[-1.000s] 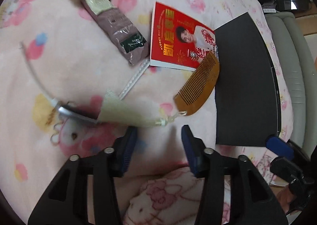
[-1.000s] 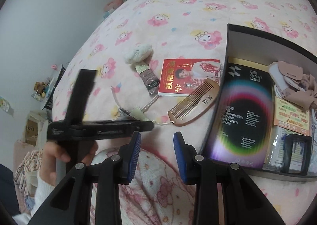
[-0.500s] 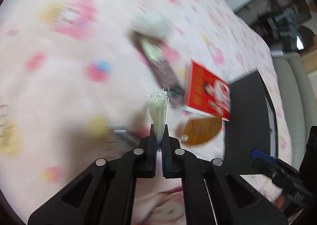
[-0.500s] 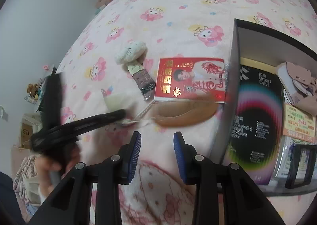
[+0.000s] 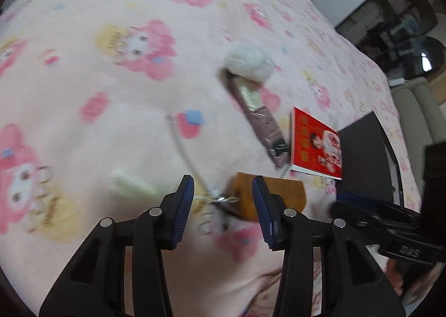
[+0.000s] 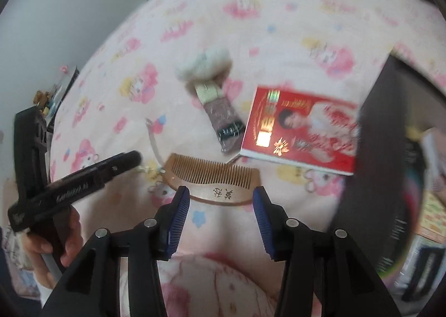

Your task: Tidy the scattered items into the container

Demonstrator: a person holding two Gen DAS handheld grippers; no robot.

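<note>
One wooden comb (image 6: 213, 187), one red booklet (image 6: 299, 132) beyond it. Left gripper (image 5: 221, 206) and right gripper (image 6: 221, 211) both spread, empty. Container (image 6: 390, 155) blurred, cropped.

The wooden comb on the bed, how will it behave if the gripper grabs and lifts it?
The wooden comb looks solid, so probably stiff and light. It lies flat on the soft blanket, so it should not roll. A tassel seems tied to one end and will likely dangle. The right gripper is open just before it.
</note>
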